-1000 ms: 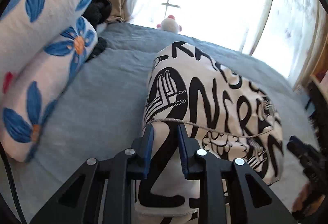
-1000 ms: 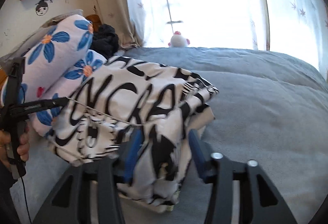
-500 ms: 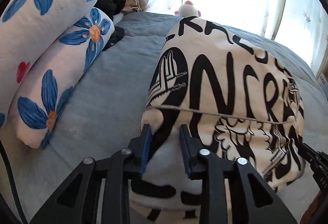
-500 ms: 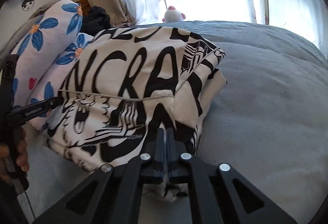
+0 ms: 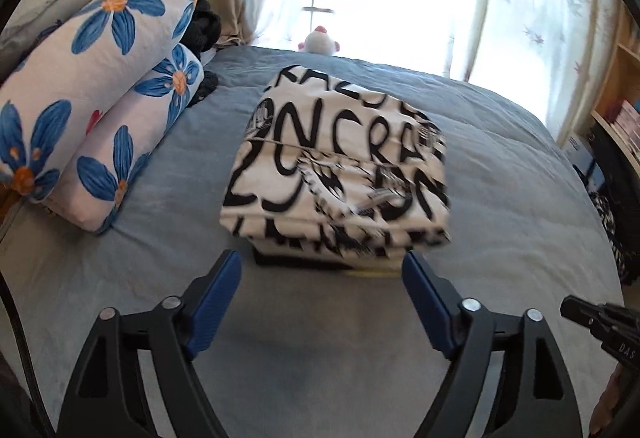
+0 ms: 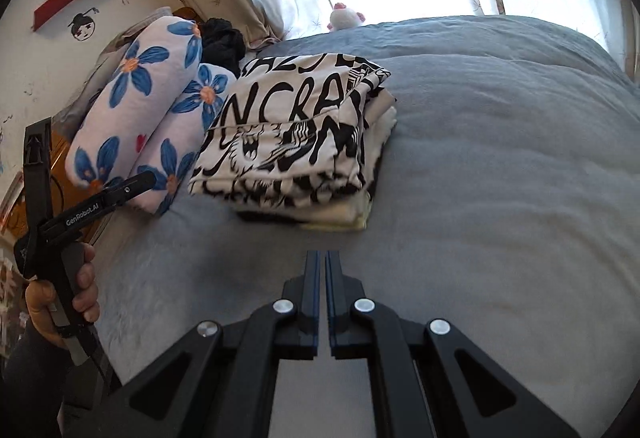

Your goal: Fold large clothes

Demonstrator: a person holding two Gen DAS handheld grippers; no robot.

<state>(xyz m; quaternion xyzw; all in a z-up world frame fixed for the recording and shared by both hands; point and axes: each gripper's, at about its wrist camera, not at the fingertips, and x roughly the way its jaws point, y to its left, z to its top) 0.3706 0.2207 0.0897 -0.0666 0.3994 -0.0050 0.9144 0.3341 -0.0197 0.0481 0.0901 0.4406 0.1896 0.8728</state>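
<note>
Since the folded garment (image 5: 340,173) lies on the bed (image 5: 520,197) straight ahead of both, left tool (image 5: 320,290) spread wide is nearer than right tool (image 6: 323,278), clenched empty.

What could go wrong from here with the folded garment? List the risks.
1. The folded garment sits as a thick stack with uneven layers showing at its near edge; on the soft bed cover it may slump or splay open.
2. The left gripper, jaws wide, hangs close to the stack's front edge; a forward nudge could push the layers askew.
3. The flowered pillows lie right beside the stack; whether they touch is unclear, but a shift could disturb it.
</note>
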